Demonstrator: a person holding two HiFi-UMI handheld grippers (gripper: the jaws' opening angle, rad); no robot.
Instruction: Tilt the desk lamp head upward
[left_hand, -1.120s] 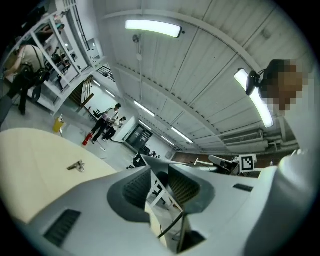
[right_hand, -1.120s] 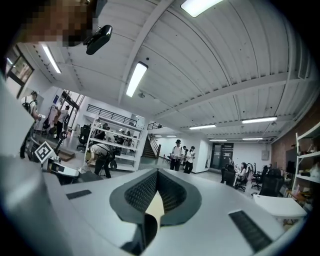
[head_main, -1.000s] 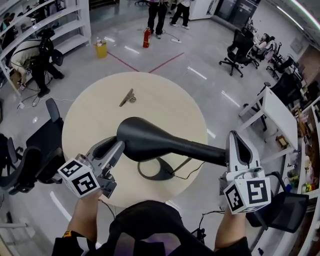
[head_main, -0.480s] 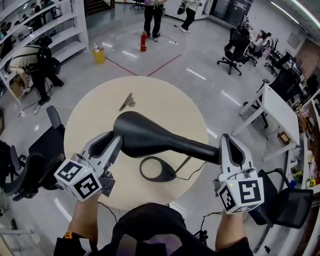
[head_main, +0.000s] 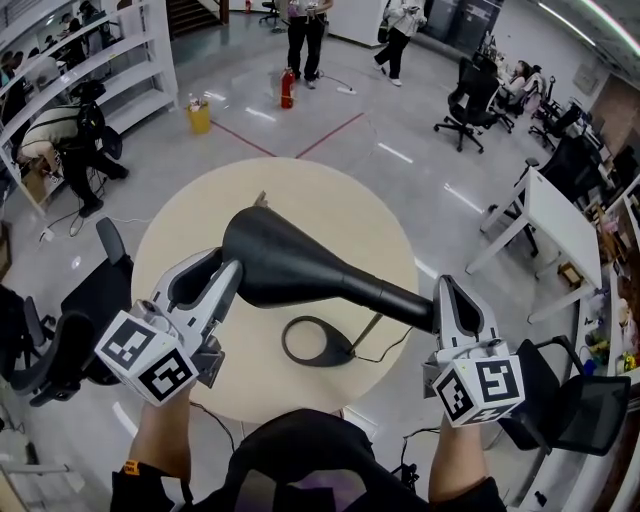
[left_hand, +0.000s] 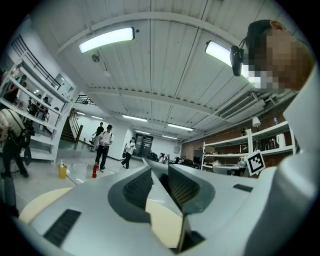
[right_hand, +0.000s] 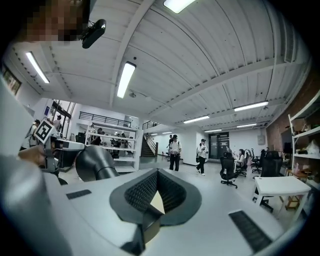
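Beige round table (head_main: 325, 200), glossy grey floor (head_main: 420, 130)

The right gripper (right_hand: 157, 171) has its jaws meeting at the tips, with nothing between them. The dark, rounded desk lamp (right_hand: 95, 162) sits near left. Two people (right_hand: 174, 152) walk far off, and a white table (right_hand: 277, 186) stands right.

Bright, even indoor light from ceiling strip lights (left_hand: 106, 39) (long tubes, slightly blown out). Glare streaks on glossy floor (head_main: 395, 150). Shadows on desk (head_main: 340, 200) faint. Strong fisheye bend, black corners in gripper views.
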